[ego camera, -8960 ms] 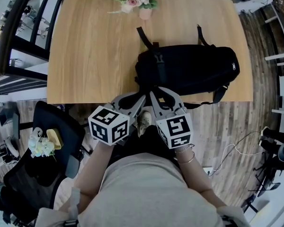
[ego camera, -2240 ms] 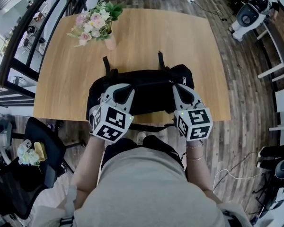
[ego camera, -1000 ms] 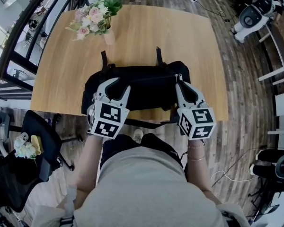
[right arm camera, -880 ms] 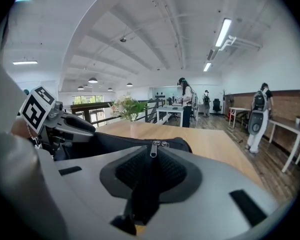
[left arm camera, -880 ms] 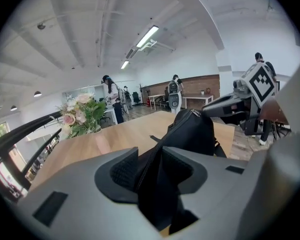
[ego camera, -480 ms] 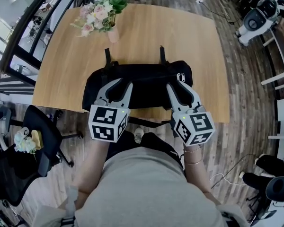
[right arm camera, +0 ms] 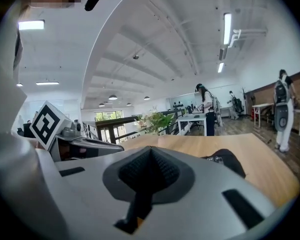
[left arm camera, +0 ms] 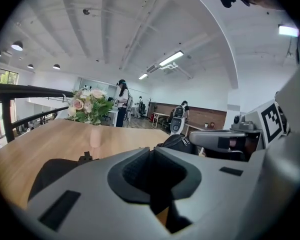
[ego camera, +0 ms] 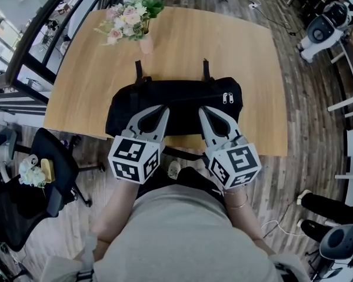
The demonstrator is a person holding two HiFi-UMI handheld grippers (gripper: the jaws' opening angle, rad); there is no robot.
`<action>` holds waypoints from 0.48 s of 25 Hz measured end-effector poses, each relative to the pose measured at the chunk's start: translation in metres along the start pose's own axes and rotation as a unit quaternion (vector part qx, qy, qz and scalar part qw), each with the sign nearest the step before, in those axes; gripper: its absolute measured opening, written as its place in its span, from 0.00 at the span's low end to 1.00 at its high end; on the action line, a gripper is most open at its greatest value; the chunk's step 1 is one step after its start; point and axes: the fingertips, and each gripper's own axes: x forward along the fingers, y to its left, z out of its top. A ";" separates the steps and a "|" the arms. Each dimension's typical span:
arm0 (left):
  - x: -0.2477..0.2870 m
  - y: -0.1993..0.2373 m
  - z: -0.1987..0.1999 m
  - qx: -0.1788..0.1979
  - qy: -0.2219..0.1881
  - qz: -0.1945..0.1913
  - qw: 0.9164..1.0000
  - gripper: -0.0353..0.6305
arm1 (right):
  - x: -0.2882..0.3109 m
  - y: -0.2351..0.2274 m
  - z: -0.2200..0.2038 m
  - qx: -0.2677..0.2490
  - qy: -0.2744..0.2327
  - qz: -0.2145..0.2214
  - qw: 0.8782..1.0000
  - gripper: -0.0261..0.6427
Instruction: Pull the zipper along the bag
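- Head view: black bag [ego camera: 182, 96] lies across the table [ego camera: 82, 69] near its near edge, zipper pulls [ego camera: 226, 97] at its right end.
- Left gripper [ego camera: 157, 109]: jaws just closed, pinched together on nothing.
- Right gripper [ego camera: 205, 110]: jaws together, empty.

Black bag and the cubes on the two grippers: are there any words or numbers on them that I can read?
No words or numbers can be read anywhere.
Bag: no label or brand shows.
Zipper pulls: too small to tell whether anything is printed on them.
Left gripper and right gripper: their cubes show only black-and-white square patterns, no letters.
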 end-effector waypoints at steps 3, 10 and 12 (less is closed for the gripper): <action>-0.002 -0.005 -0.004 0.002 0.005 -0.001 1.000 0.11 | 0.002 0.008 -0.002 0.003 -0.003 0.018 1.000 0.05; -0.004 -0.006 -0.018 0.002 0.029 0.011 1.000 0.10 | 0.009 0.034 -0.019 0.003 0.040 0.046 0.998 0.05; -0.005 -0.002 -0.021 0.000 0.036 0.017 0.999 0.10 | 0.012 0.037 -0.023 -0.011 0.052 0.051 0.997 0.05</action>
